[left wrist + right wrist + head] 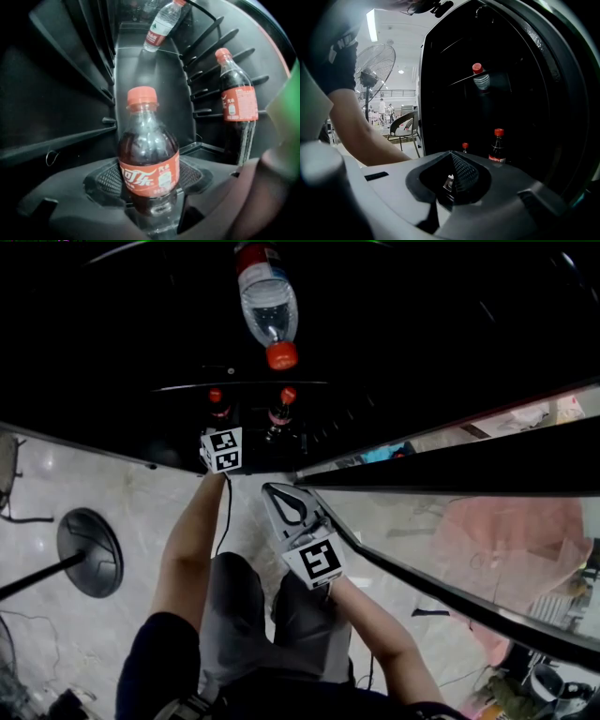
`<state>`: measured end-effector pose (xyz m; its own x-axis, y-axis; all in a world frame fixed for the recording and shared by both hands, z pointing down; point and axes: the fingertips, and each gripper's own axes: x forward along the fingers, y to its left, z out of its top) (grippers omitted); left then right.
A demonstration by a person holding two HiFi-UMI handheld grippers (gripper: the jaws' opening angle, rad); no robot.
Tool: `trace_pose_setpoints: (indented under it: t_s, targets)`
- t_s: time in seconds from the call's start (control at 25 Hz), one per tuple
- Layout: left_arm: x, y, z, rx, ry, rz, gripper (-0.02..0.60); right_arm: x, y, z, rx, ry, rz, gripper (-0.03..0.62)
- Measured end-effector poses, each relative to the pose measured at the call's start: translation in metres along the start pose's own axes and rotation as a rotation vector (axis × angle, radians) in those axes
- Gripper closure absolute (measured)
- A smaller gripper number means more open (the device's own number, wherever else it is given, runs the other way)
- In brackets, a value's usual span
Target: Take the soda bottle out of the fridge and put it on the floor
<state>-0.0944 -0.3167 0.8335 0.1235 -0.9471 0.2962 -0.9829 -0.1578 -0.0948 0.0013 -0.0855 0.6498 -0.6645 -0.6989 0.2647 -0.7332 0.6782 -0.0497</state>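
Observation:
My left gripper point(223, 444) reaches into the open black fridge point(403, 343). In the left gripper view its jaws close from both sides on the lower body of a small soda bottle point(149, 164) with dark cola, a red label and a red cap, standing upright. A second, taller soda bottle point(236, 108) stands to its right; both red caps also show in the head view, the held soda bottle point(217, 397) left of the second soda bottle point(282, 407). My right gripper point(281, 504) hangs outside the fridge front, shut and empty point(451, 180).
A clear water bottle point(267, 306) with a red cap lies on the glass shelf above. The glass fridge door point(450, 549) stands open at the right. A round fan base point(89, 552) sits on the marble floor at the left. A chair point(401, 124) stands farther off.

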Motion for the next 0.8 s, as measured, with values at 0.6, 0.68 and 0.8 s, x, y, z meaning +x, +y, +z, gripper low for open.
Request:
trace_pose_setpoints:
  t_s: [0.6, 0.68, 0.8]
  targets:
    - [0.0, 0.001, 0.002, -0.015, -0.019, -0.004, 0.259, -0.004, 0.0, -0.008, -0.002, 0.002, 0.0, 0.577]
    - [-0.001, 0.0, 0.002, -0.013, -0.018, -0.007, 0.261, -0.005, 0.001, -0.009, -0.007, 0.004, 0.003, 0.577]
    - [-0.005, -0.002, 0.001, -0.007, -0.015, -0.014, 0.261, -0.006, 0.002, -0.008, -0.002, 0.006, 0.003, 0.577]
